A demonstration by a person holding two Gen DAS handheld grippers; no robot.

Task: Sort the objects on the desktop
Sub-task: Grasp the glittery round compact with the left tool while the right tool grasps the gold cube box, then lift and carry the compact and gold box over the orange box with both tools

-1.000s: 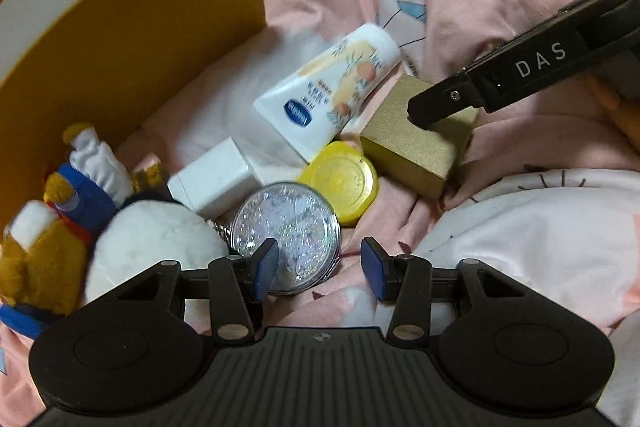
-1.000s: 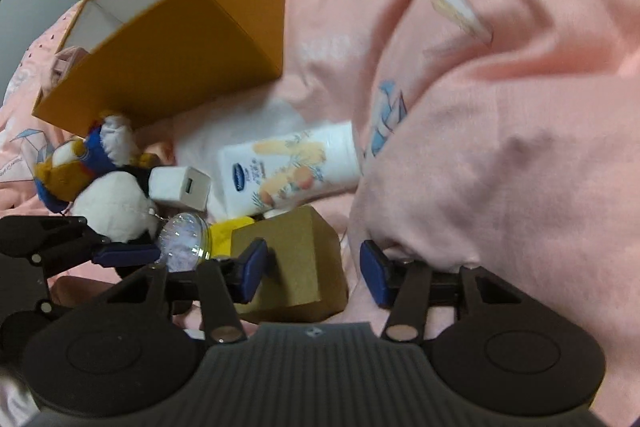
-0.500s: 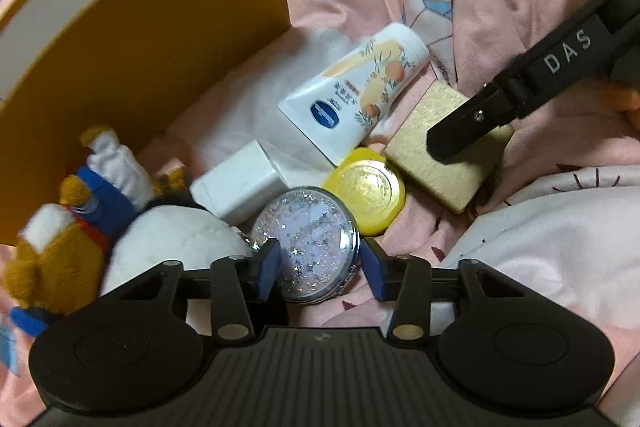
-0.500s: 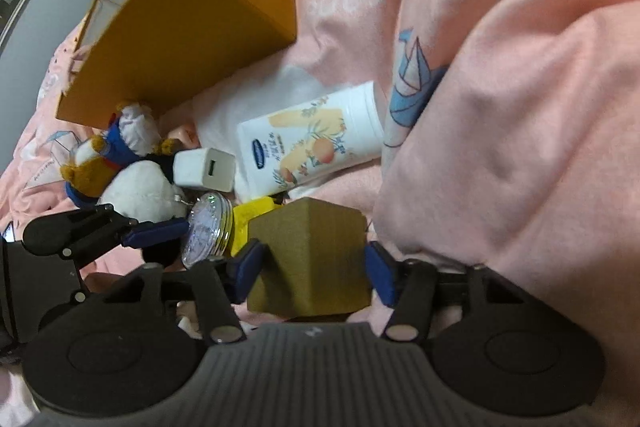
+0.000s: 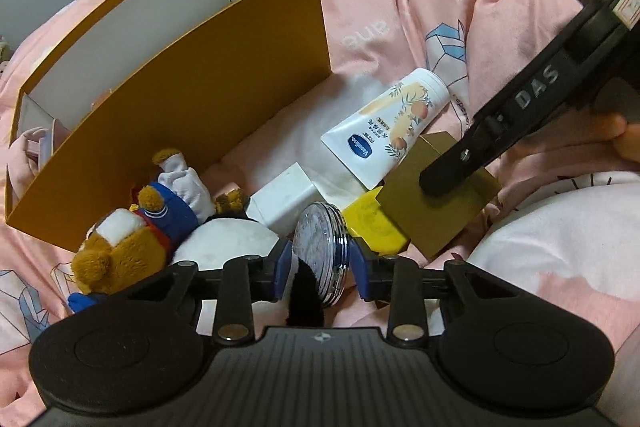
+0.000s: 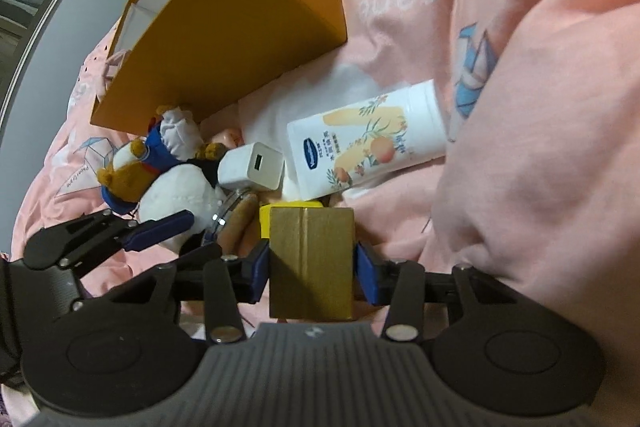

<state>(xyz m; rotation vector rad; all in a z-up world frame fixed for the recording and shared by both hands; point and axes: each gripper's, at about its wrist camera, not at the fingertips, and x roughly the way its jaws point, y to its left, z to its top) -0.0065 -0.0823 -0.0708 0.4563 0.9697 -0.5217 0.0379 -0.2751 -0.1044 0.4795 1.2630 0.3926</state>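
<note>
My left gripper [image 5: 320,269] is shut on a round glitter compact [image 5: 320,251], held on edge between the blue pads. My right gripper [image 6: 312,269] is shut on a gold box [image 6: 312,263]; the box also shows in the left wrist view [image 5: 436,211] under the right gripper's finger. Beside them on the pink bedding lie a yellow round tin [image 5: 370,223], a white charger [image 5: 284,201], a white lotion tube [image 5: 388,125] and a plush toy [image 5: 152,235]. An open orange box [image 5: 192,99] stands behind them.
Pink printed bedding [image 5: 400,7] covers everything, with a raised fold [image 6: 540,107] at the right. A white cushion [image 5: 560,251] lies at the lower right of the left wrist view. A grey wall [image 6: 40,7] is beyond the orange box.
My left gripper closed on the glitter compact and tipped it up on edge. My right gripper closed on the gold box. Both views have pulled back, showing more of the orange box.
</note>
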